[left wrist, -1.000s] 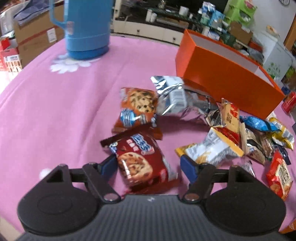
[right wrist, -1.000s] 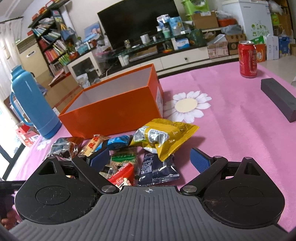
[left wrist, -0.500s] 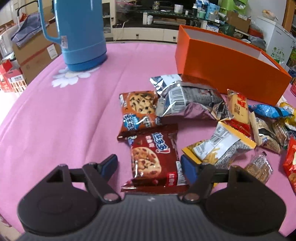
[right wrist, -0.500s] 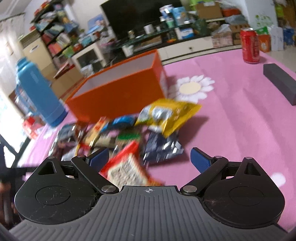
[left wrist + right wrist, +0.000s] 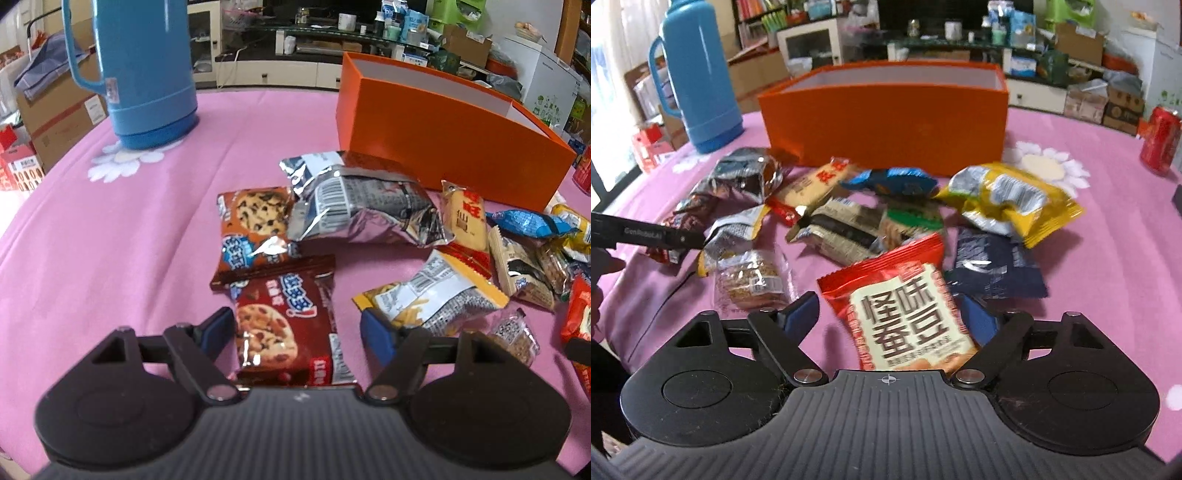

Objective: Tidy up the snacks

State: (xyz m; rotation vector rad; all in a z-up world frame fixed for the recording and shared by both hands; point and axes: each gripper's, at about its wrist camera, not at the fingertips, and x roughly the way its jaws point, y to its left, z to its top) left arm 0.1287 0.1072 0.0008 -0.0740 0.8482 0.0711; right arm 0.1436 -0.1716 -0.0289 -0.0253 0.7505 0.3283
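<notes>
Between the blue pads of the left gripper [image 5: 299,330], jaws wide apart, lies a brown choc-chip cookie pack [image 5: 288,325] flat on the pink tablecloth [image 5: 92,240]; not pinched. Right gripper [image 5: 888,317] is also spread wide w/ a red bean-snack pack [image 5: 905,306] lying loose between its pads. Other snacks are scattered just beyond, near side of the orange box [image 5: 886,118]. Blue thermos [image 5: 698,77] stands far left.

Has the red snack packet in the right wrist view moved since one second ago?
Yes. The red packet now lies between the right gripper jaws, farther from the orange box than before.
</notes>
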